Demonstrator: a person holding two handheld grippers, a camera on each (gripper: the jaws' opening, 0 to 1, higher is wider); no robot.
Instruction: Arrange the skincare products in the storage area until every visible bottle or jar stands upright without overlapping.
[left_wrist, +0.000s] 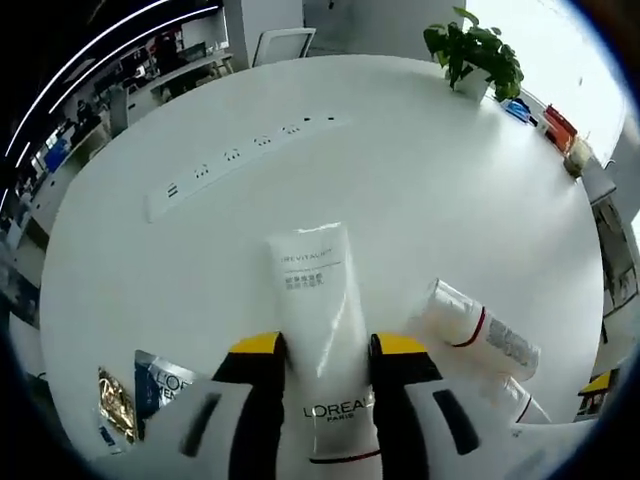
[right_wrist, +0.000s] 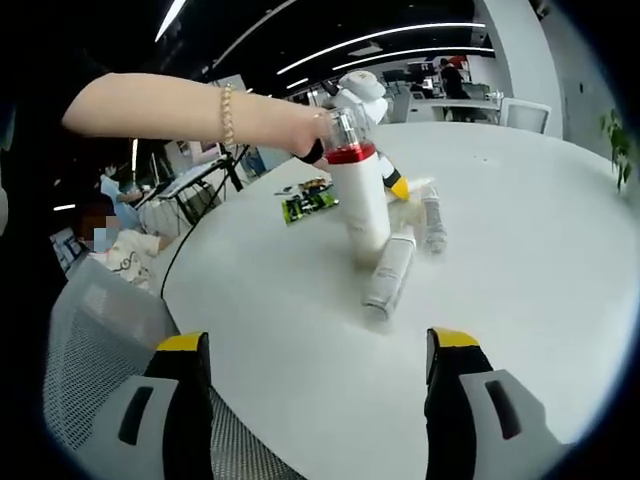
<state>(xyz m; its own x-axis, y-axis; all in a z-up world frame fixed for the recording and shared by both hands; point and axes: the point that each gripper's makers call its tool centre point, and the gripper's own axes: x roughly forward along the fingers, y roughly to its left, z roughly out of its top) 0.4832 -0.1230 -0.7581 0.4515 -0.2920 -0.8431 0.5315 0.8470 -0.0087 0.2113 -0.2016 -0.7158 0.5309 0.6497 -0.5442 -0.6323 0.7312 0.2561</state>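
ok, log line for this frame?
left gripper: shut on white tube | right gripper: open | bottles lying on table

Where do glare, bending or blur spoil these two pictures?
Left gripper view: window glare behind the green potted plant; the long white power strip bows with fisheye.
Right gripper view: dark background; the white red-collared tube stays fairly sharp.
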